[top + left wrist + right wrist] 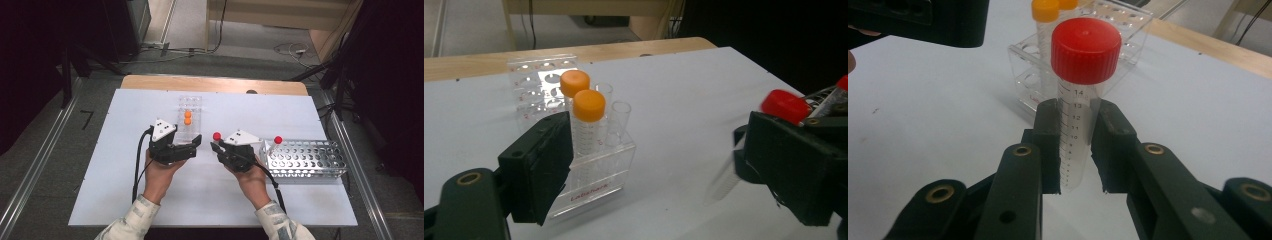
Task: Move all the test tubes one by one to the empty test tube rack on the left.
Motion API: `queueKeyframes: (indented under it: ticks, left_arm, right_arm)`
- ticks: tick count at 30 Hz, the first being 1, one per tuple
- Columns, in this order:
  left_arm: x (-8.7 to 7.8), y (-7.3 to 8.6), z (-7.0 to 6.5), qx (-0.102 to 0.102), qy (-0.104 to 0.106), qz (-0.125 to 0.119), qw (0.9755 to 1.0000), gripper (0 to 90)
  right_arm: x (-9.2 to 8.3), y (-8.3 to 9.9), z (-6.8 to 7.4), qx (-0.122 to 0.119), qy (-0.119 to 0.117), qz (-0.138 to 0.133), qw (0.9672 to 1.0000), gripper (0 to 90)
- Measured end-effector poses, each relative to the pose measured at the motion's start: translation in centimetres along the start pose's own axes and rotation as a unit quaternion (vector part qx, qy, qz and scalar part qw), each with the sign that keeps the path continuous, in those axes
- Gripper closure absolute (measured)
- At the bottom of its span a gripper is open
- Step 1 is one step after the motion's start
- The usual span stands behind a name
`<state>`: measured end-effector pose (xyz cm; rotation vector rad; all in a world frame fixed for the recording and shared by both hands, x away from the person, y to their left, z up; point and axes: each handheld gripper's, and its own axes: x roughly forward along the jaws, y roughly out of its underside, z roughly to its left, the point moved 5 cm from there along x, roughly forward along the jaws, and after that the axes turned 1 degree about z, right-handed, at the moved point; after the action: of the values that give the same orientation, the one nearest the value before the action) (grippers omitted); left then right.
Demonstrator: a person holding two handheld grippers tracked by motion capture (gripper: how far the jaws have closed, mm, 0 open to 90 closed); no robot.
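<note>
Red-capped tube (pixel 1075 100) clamped upright in the right gripper (pixel 1075 150), above the white table (pixel 150 200).
Left gripper (pixel 192 145) stands wide open, holding nothing, beside the clear rack (pixel 594 170) with two orange-capped tubes (pixel 589 120); a metal rack (pixel 305 160) sits at right.

Clear rack (pixel 190 116) sits at the back of the desk (pixel 125 200), two tubes (pixel 187 117) in it; metal rack (pixel 305 160) far right.

Two orange-capped tubes (pixel 586 117) stand in clear rack (pixel 599 170).
</note>
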<state>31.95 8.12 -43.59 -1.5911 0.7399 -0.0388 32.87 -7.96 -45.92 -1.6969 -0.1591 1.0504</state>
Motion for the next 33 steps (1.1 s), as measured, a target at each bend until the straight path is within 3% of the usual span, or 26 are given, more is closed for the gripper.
queueKeyframes:
  ticks: [7,11,16,24,31,33]
  left_arm:
    - [0.1,0.2,-0.9,0.011,0.039,0.008,0.9991,26.8]
    - [0.1,0.2,-1.3,0.019,0.063,0.008,0.9978,43.2]
    - [0.1,0.4,-1.5,0.038,0.065,0.009,0.9971,61.2]
    - [0.4,0.7,-1.7,0.056,0.059,0.016,0.9966,68.8]
    - [0.3,0.7,-1.7,0.055,0.056,0.018,0.9967,70.1]
    - [0.3,0.6,-1.6,0.054,0.056,0.016,0.9968,70.3]
  right_arm:
    - [1.8,-0.5,1.6,-0.008,-0.013,0.004,0.9999,71.4]
    - [2.3,-0.8,2.4,-0.009,-0.021,0.005,0.9997,71.4]
    - [2.5,-0.9,3.0,-0.012,-0.027,0.005,0.9996,71.4]
    - [2.5,-0.9,3.1,-0.013,-0.031,0.005,0.9994,71.3]
    - [2.5,-0.9,3.1,-0.012,-0.034,0.007,0.9993,70.9]
    - [2.5,-0.9,3.1,-0.009,-0.039,0.009,0.9992,66.2]
